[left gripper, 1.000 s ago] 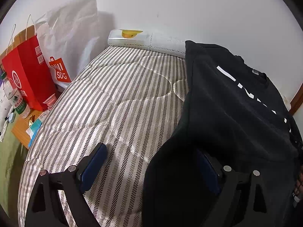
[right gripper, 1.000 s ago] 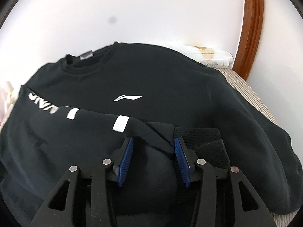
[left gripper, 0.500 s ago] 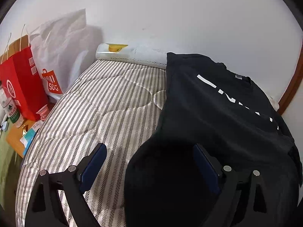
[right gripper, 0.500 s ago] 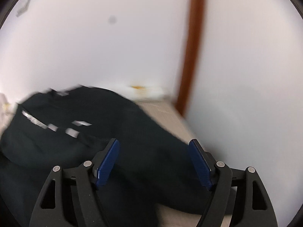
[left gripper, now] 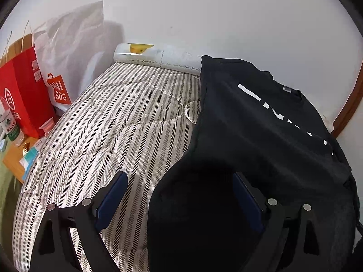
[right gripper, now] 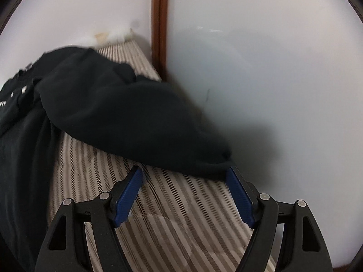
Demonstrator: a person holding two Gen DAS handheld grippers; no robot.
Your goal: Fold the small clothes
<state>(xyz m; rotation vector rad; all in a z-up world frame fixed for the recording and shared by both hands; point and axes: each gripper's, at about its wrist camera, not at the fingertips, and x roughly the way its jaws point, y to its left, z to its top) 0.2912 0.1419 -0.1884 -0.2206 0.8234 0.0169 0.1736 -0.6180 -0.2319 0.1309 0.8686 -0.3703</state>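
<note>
A black sweatshirt [left gripper: 261, 124] with white lettering lies on the striped mattress [left gripper: 127, 117], one sleeve folded across its chest. My left gripper [left gripper: 179, 175] hangs open over the garment's lower left edge, its left pad above bare mattress and its right pad above black cloth. In the right wrist view the other sleeve [right gripper: 136, 113] stretches out towards the wall, over the striped mattress [right gripper: 172, 215]. My right gripper [right gripper: 184, 169] is open just short of that sleeve's cuff, which lies at its fingertips. Nothing is pressed between its pads.
A red paper bag [left gripper: 20, 95] and a white shopping bag [left gripper: 68, 52] stand left of the bed beside a small wooden table [left gripper: 13, 165] with a bottle. A white roll [left gripper: 158, 56] lies along the far wall. A wooden post [right gripper: 160, 27] and a white wall [right gripper: 261, 79] close the right side.
My right gripper let go of the folded sleeve, opened wide and swung right to the outstretched sleeve by the wall. The left gripper stayed open and nearly still.
</note>
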